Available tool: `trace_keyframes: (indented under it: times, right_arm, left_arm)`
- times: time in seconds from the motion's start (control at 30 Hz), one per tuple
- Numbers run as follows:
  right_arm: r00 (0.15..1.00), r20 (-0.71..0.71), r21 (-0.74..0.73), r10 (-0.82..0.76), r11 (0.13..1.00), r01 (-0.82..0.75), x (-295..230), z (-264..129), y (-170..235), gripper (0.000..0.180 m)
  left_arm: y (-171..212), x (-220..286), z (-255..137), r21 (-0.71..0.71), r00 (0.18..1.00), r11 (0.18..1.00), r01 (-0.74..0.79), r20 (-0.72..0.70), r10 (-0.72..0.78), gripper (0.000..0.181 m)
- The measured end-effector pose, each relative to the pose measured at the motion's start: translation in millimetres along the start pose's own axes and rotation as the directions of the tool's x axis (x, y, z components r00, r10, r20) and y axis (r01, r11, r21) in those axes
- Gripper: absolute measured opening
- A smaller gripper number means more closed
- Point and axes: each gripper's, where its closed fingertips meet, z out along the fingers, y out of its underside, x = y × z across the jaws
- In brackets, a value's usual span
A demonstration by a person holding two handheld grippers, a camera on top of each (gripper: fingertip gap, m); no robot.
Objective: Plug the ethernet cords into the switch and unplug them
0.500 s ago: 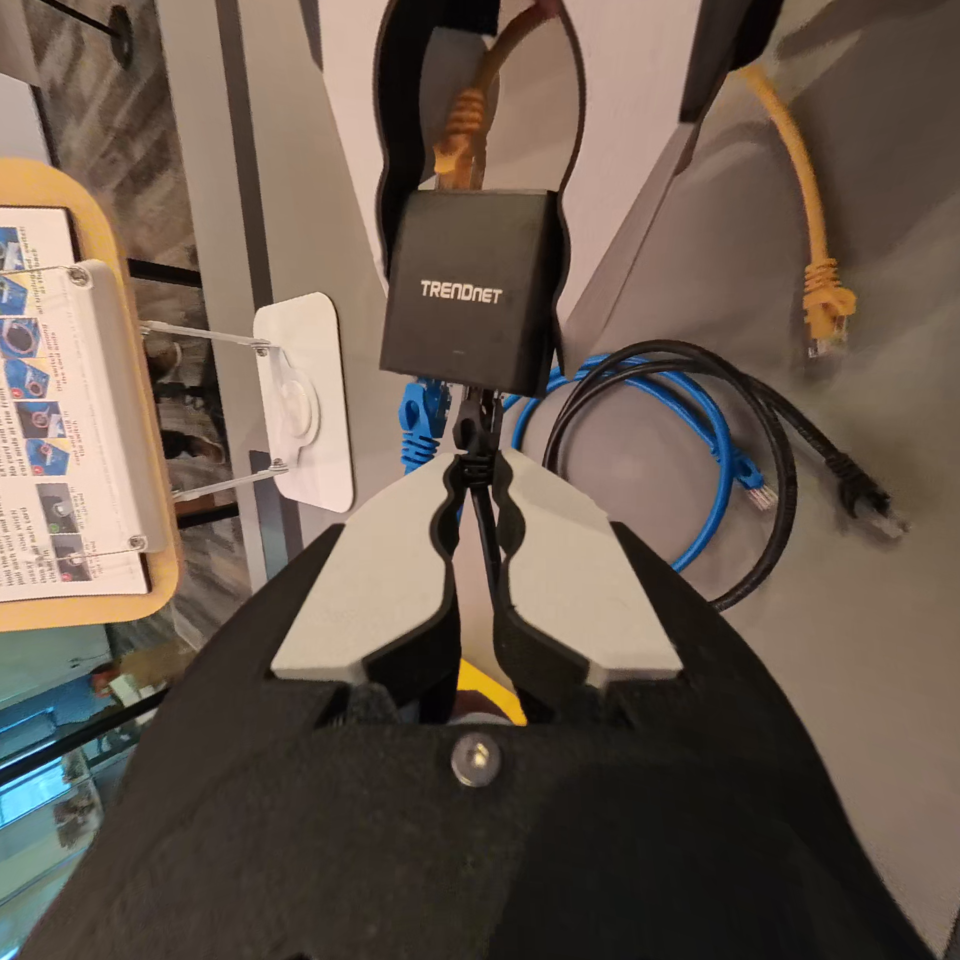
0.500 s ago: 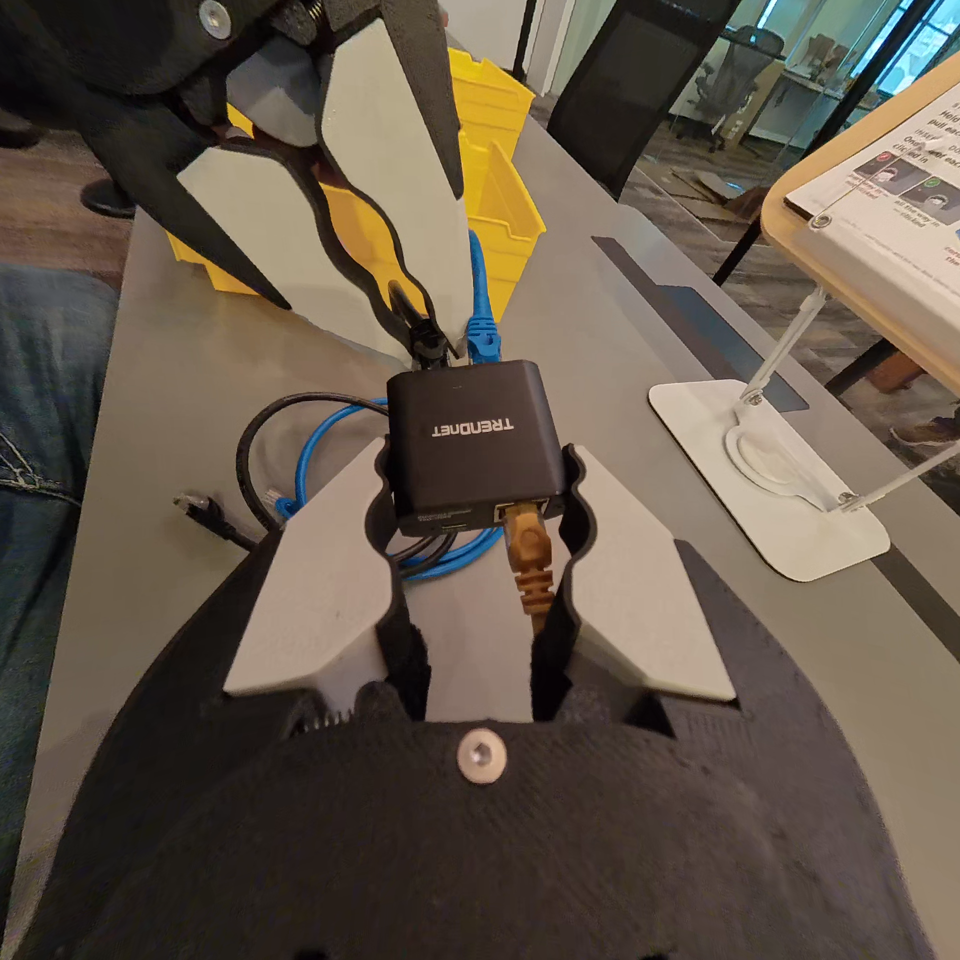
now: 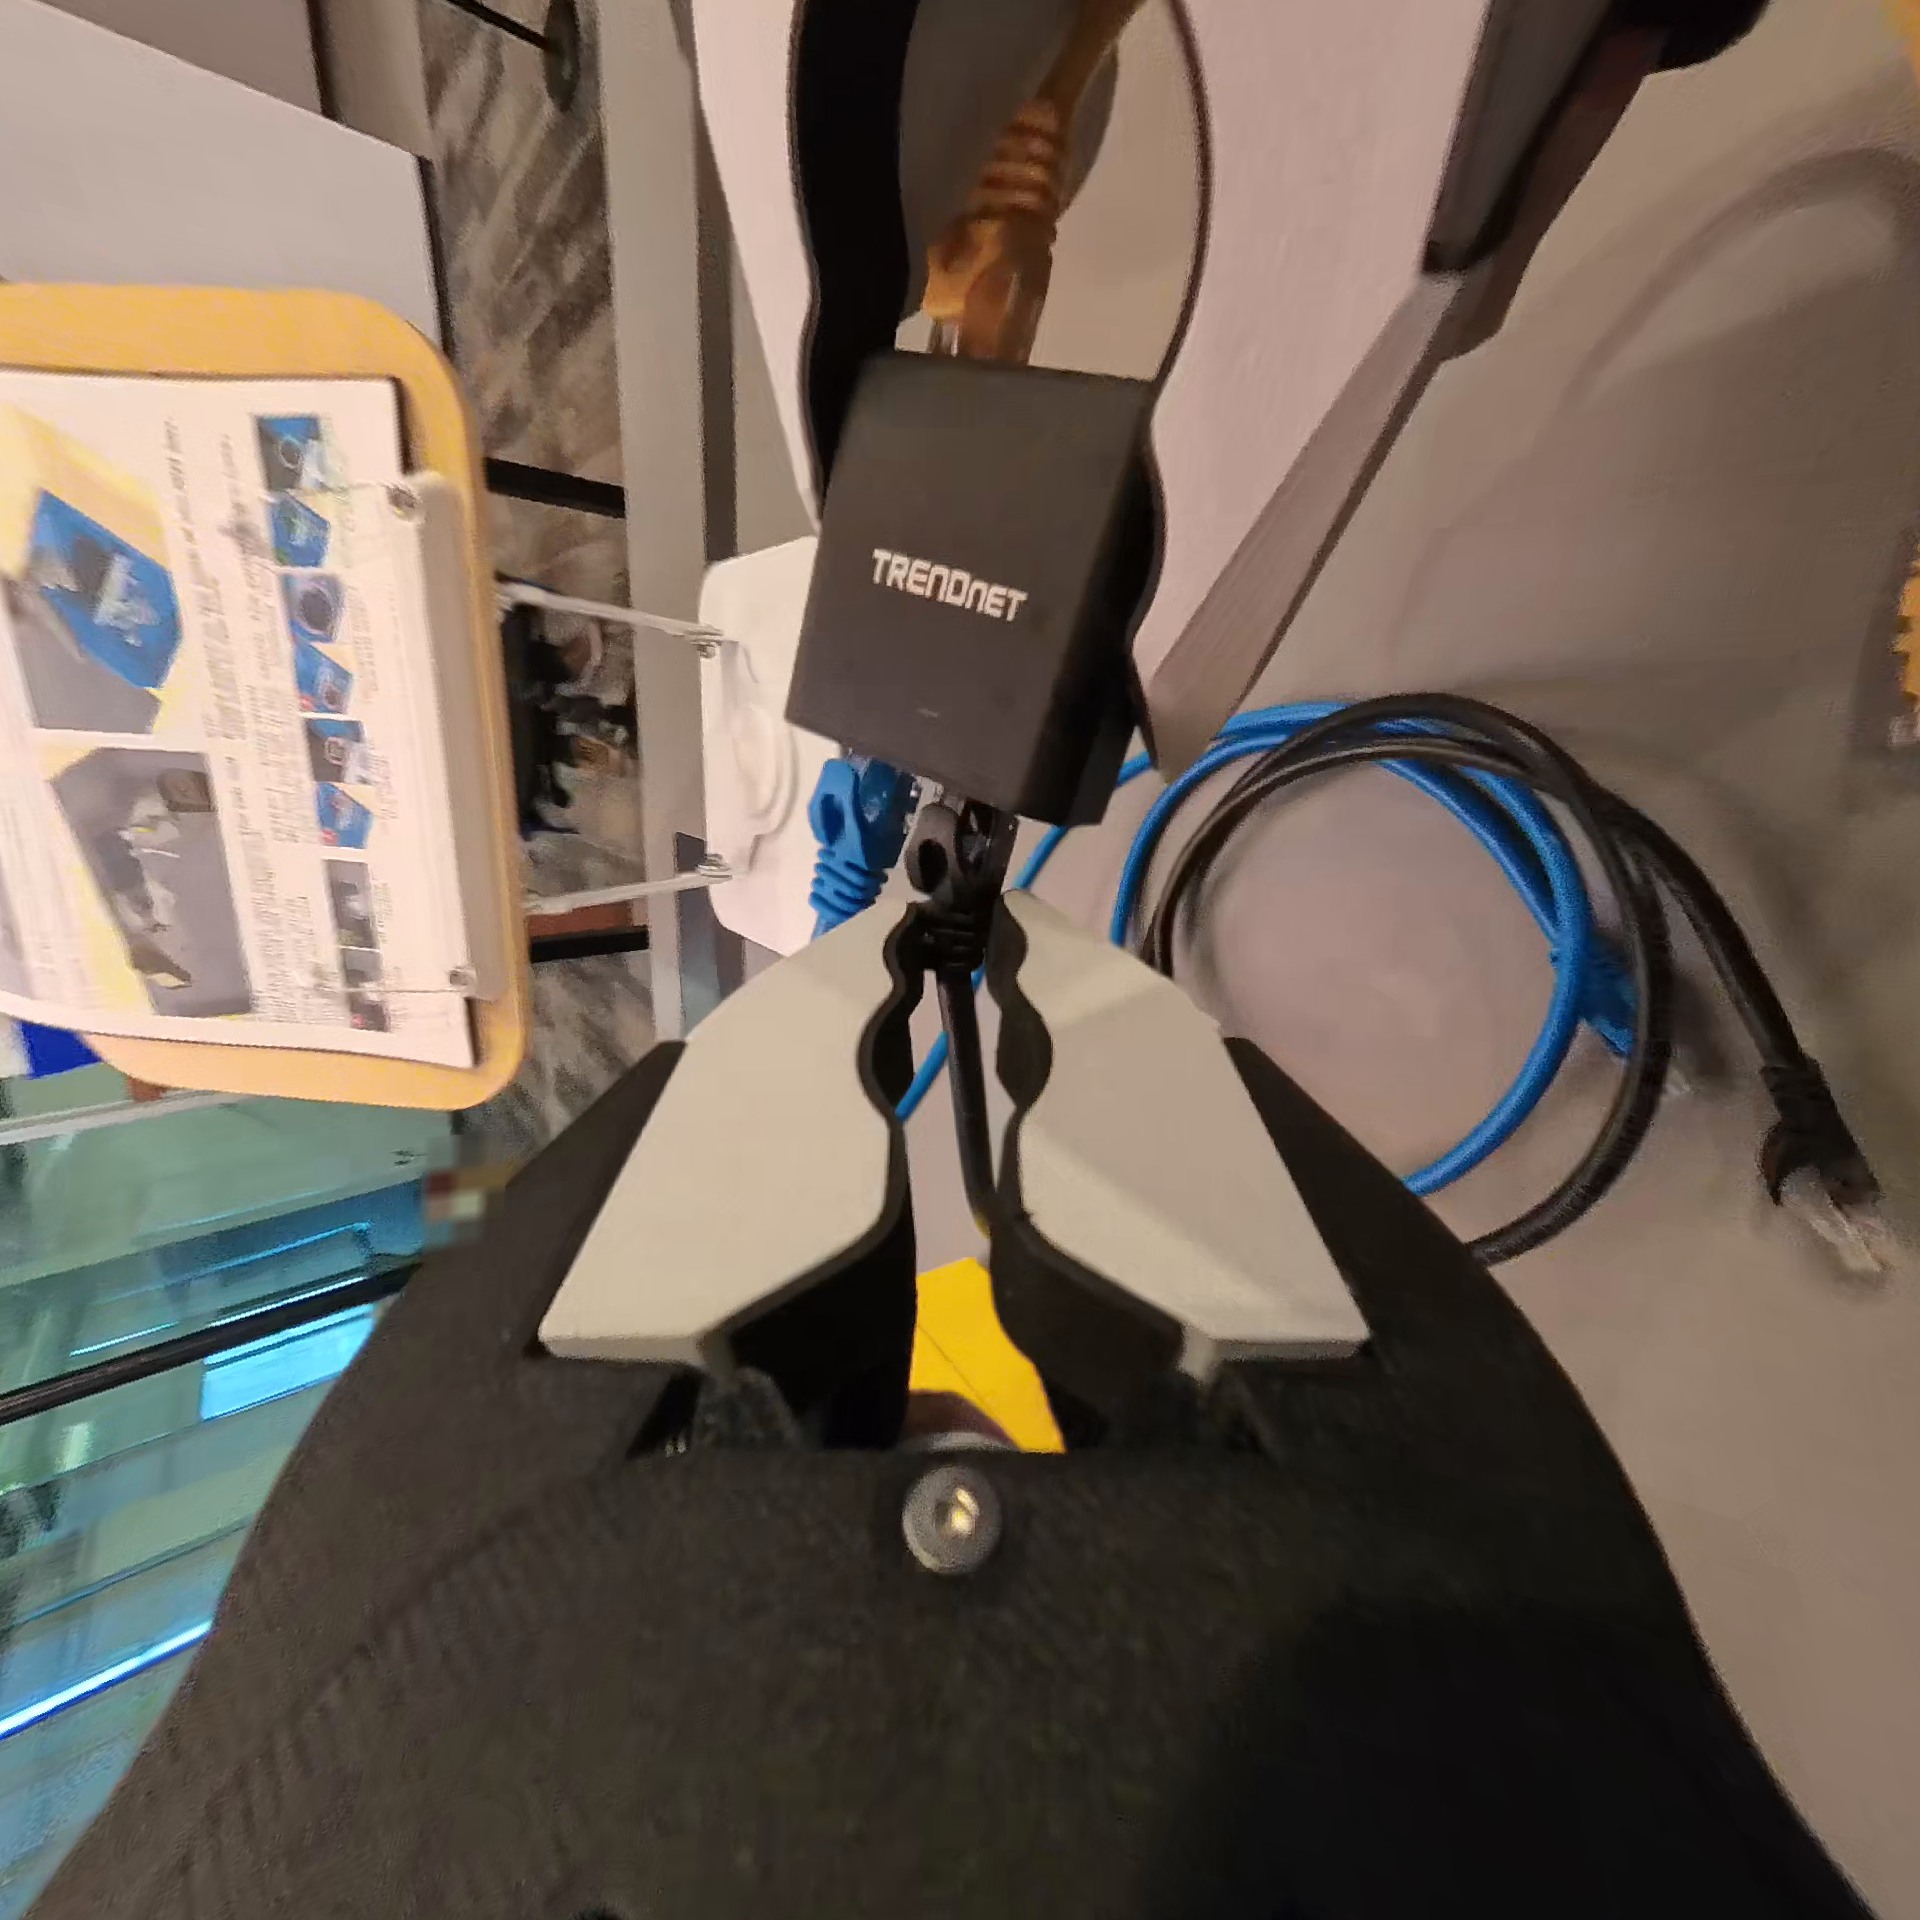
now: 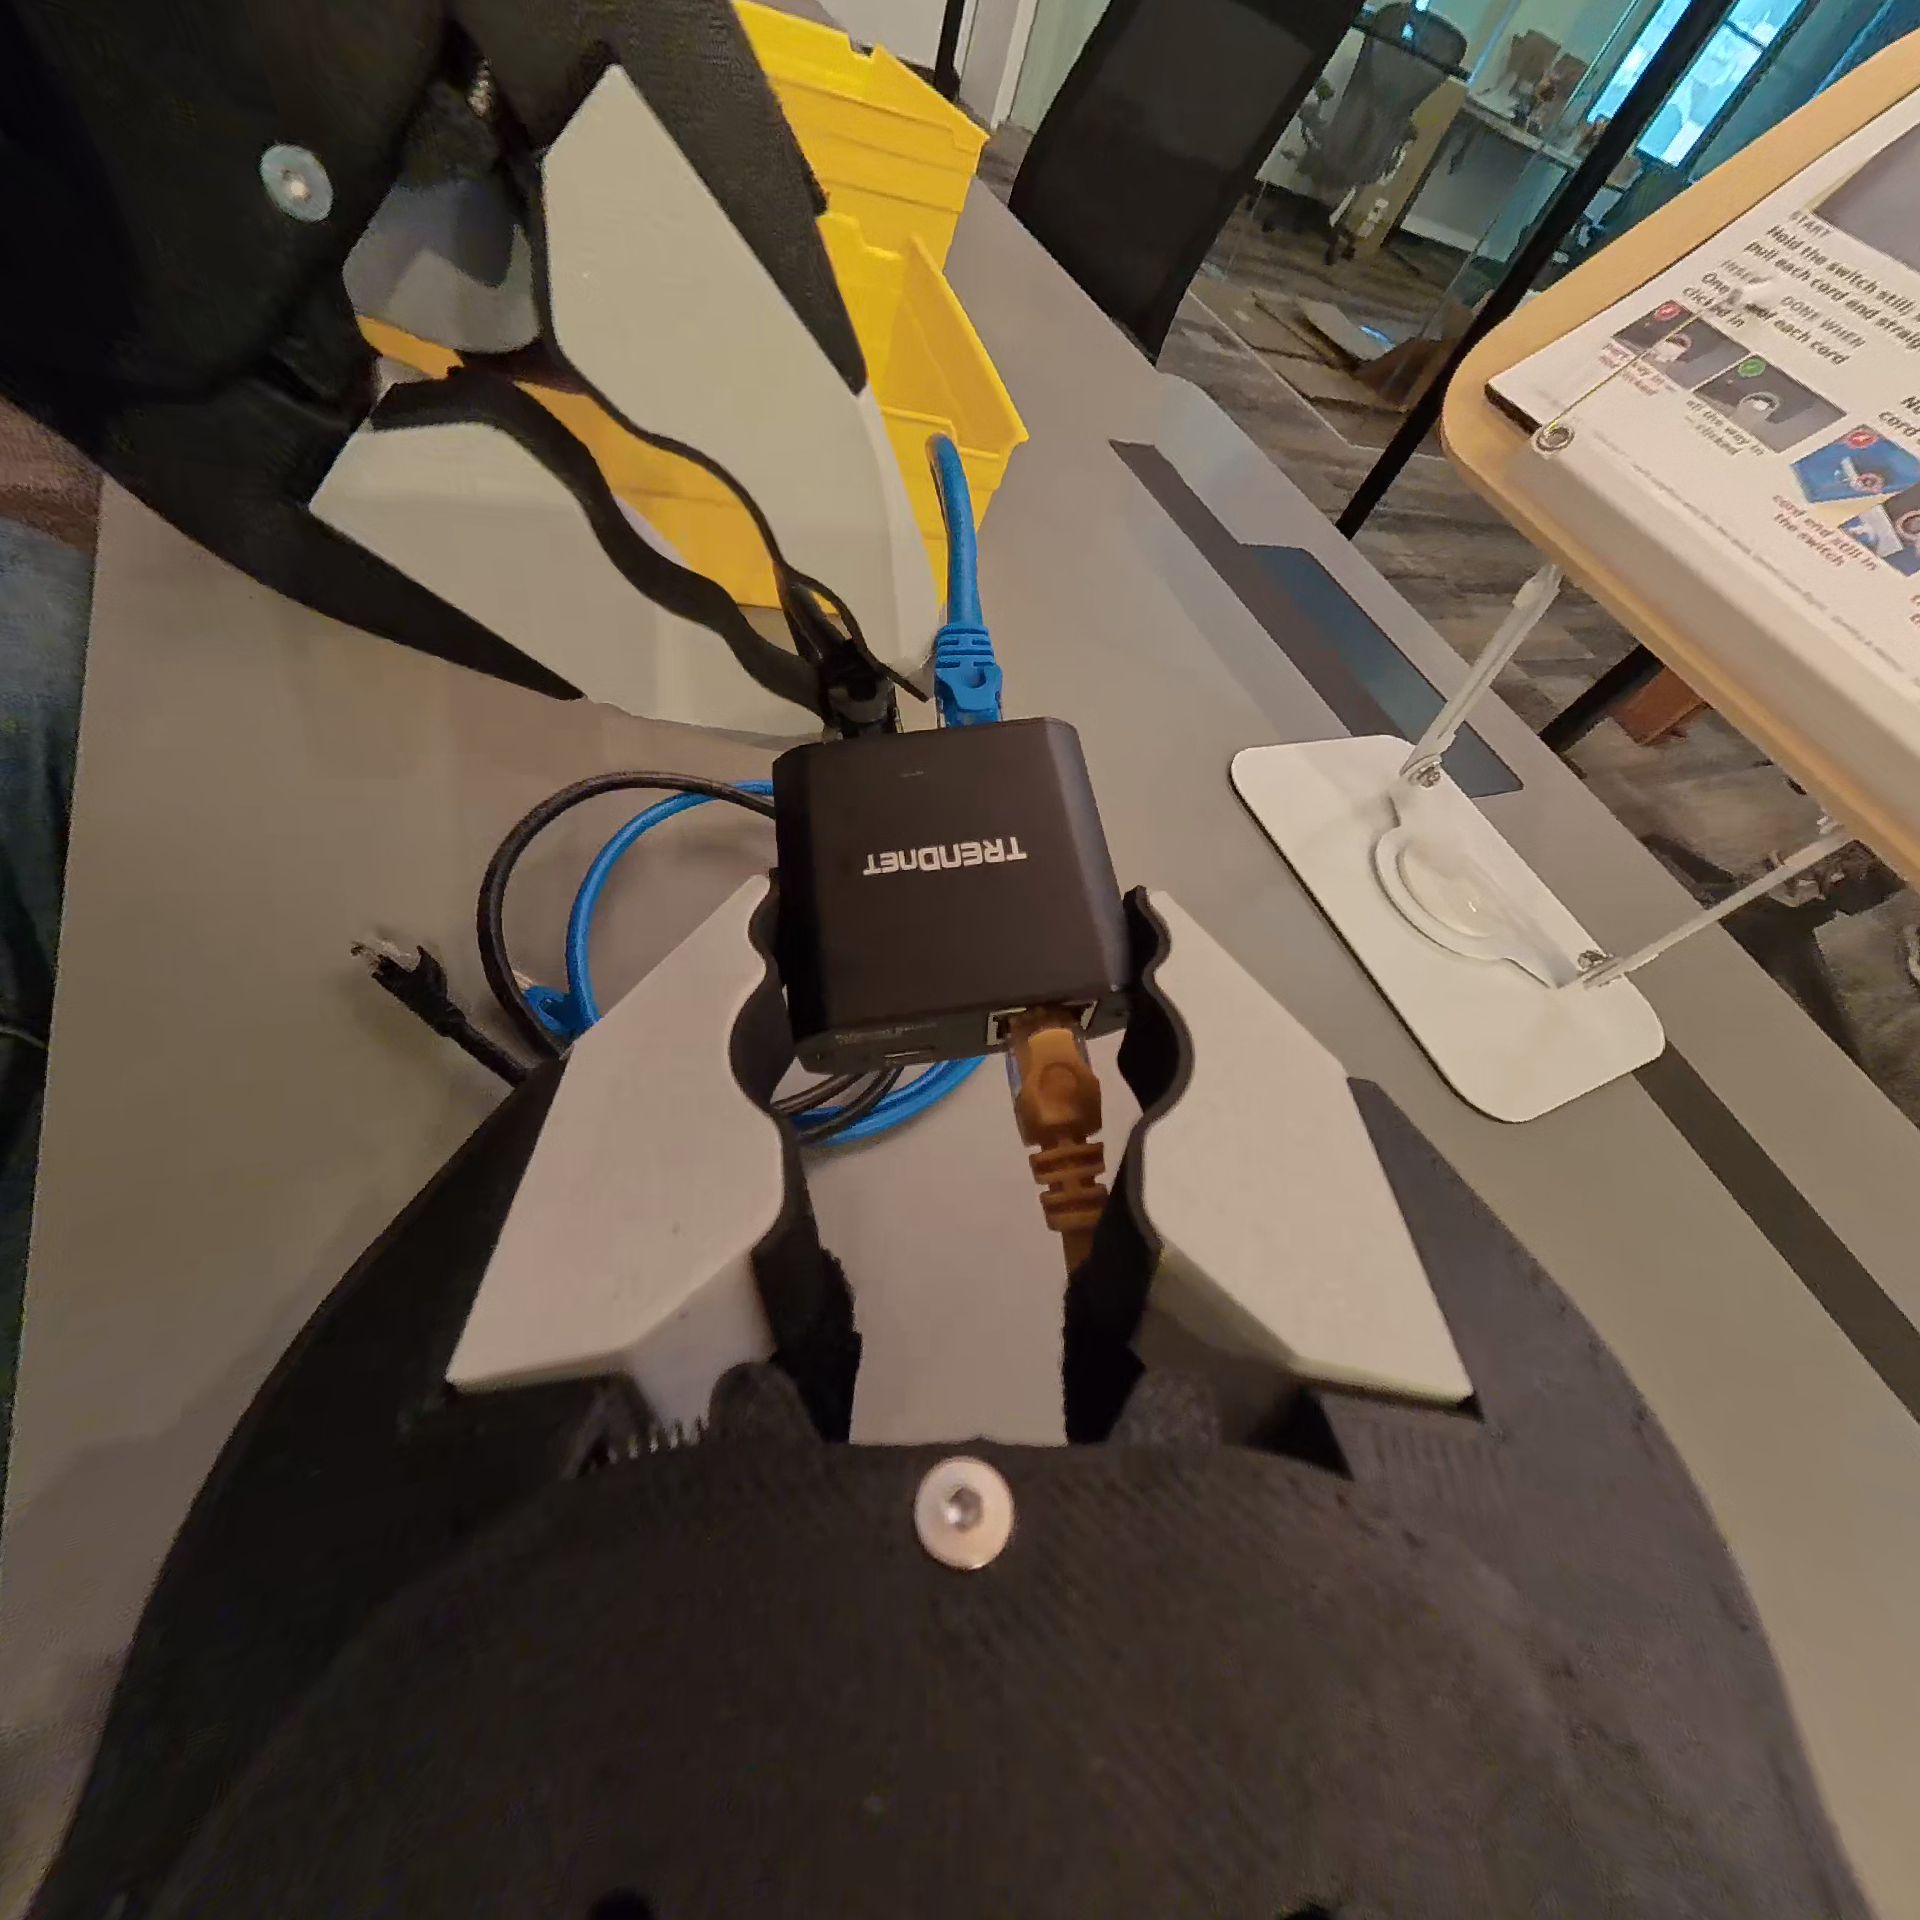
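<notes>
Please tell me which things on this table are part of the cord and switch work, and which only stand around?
Part of the job:
- black switch, clamped by the right gripper
- black cord, pinched by the left gripper
- blue cord, plugged in
- orange cord, plugged in

Just standing around:
- yellow bins
- instruction sheet on its stand
- black chair

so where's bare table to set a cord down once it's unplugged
Bare grey table runs between the switch and the white stand base, and on the near left beyond the loose black plug. It is crowded left of the switch, where the blue cord and black cord coil, and behind it by the yellow bins.
</notes>
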Motion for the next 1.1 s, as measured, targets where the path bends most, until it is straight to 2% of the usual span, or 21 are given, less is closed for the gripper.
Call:
trace_keyframes:
  times: [0.07,0.13,0.2,0.3,0.43,0.6,0.9,1.1]
  right_arm:
    - [1.0,-0.01,-0.02,-0.021,1.0,0.021,-1,3,1,0.062]
    - [1.0,-0.003,0.016,-0.002,1.0,0.002,0,1,-7,0.062]
    - [1.0,0.004,0.042,0.011,0.999,-0.011,-1,-1,-15,0.063]
    - [0.999,-0.037,0.005,0.006,1.0,-0.006,8,-5,-13,0.063]
    - [0.996,-0.079,0.028,0.038,0.999,-0.036,24,-21,-24,0.062]
    - [0.988,-0.152,0.034,0.037,0.999,-0.032,42,-43,-42,0.062]
    - [0.947,-0.318,0.1,0.035,0.995,-0.003,100,-111,-92,0.062]
    - [0.882,-0.47,0.108,0.014,0.993,0.041,152,-189,-128,0.063]
  left_arm:
    - [6,3,2,-0.007,0.999,1.0,0.014,-0.031,-0.014,0.011]
    - [4,-3,-3,0.05,1.0,0.998,0.025,0.013,-0.026,0.013]
    - [2,-7,-12,0.089,0.998,0.994,0.062,0.023,-0.064,0.021]
    - [4,-19,-28,0.158,0.989,0.982,0.104,0.084,-0.118,0.032]
    - [14,-30,-50,0.253,0.959,0.932,0.26,0.045,-0.28,0.036]
    - [26,-19,-59,0.271,0.95,0.921,0.278,0.062,-0.305,0.034]
    - [39,9,-59,0.294,0.925,0.885,0.36,0.008,-0.379,0.03]
    - [47,44,-38,0.262,0.913,0.875,0.407,-0.071,-0.403,0.03]
